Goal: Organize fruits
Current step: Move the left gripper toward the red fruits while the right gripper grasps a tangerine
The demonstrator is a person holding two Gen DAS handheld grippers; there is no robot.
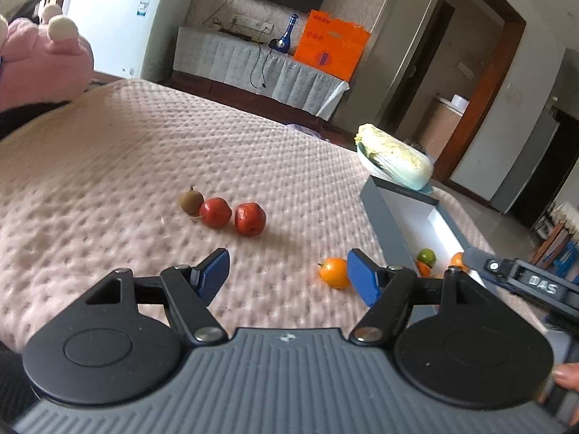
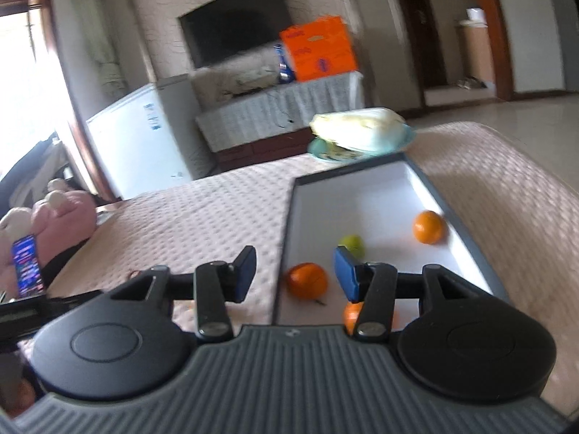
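Small orange fruit lies on the pink blanket, just left of the grey box. Left gripper is spread and empty, as is the right gripper over the box. The fruit looks light, round, likely to roll; grip across its middle.

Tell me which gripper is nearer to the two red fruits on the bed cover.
Left. The left gripper is open, just short of the red fruits. The right gripper, open too, is over the box.
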